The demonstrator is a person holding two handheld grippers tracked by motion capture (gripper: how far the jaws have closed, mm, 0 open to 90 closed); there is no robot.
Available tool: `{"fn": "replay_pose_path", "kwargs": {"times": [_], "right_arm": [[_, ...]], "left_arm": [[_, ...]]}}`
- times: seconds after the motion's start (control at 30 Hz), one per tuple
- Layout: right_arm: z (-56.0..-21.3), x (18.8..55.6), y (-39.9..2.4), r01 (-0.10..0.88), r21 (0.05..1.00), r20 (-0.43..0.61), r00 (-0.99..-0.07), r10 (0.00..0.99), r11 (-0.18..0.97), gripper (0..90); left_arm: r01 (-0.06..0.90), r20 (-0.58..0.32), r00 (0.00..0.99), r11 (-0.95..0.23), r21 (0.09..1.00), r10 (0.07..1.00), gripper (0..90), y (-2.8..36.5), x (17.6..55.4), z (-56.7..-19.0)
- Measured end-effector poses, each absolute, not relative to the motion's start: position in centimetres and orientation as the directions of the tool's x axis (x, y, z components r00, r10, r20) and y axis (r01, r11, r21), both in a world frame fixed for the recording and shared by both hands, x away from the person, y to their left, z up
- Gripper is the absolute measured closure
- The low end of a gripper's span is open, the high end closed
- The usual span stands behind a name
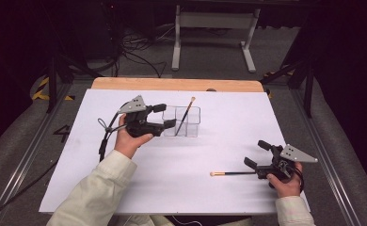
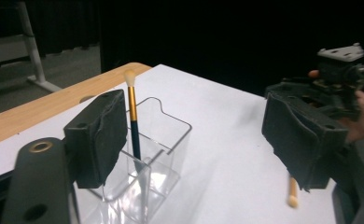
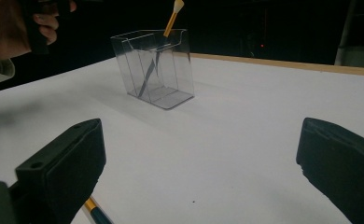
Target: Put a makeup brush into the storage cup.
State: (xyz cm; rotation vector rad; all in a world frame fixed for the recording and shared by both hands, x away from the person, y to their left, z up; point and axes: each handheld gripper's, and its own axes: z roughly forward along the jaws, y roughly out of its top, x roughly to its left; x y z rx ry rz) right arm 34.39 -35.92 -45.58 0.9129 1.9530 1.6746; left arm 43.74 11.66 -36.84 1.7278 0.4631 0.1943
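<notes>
A clear plastic organizer (image 1: 181, 121) (image 2: 166, 140) (image 3: 154, 67) stands on the white board (image 1: 219, 141). One makeup brush (image 1: 185, 115) (image 2: 132, 107) (image 3: 171, 21) leans inside it, pale tip up. My left gripper (image 1: 167, 115) (image 2: 194, 135) hovers at the organizer's left side, open; the brush shows beside one jaw, untouched. A second brush (image 1: 233, 173) (image 2: 292, 193) (image 3: 94, 209) lies flat on the board at the front right. My right gripper (image 1: 255, 153) (image 3: 201, 158) rests by its handle end, open, with nothing between the pads.
The white board lies on a wooden table whose far edge (image 1: 177, 84) shows behind it. A white table frame (image 1: 214, 28) and floor cables (image 1: 134, 52) are beyond. Grey floor surrounds the table on both sides.
</notes>
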Motion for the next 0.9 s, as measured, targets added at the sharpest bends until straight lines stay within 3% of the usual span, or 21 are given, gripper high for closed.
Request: {"fn": "replay_pose_path", "kwargs": {"times": [0.2,0.53,0.9], "right_arm": [[-45.5,34.4,-35.9,0.217,0.974,0.105,-0.698,0.708,0.07,2.5],[-45.5,34.5,-36.0,0.235,0.971,0.13,-0.696,0.706,0.053,3.4],[-45.5,34.4,-36.0,0.264,0.964,0.154,-0.671,0.725,0.04,0.6]], "left_arm": [[0.184,-0.109,0.908,-0.151,0.971,0.404,18.1,13.4,41.6,-36.2],[0.182,-0.05,0.898,-0.264,0.947,0.437,16.2,15.1,39.4,-36.1],[0.201,-0.085,0.908,-0.249,0.947,0.41,10.3,16.5,38.1,-36.4]]}}
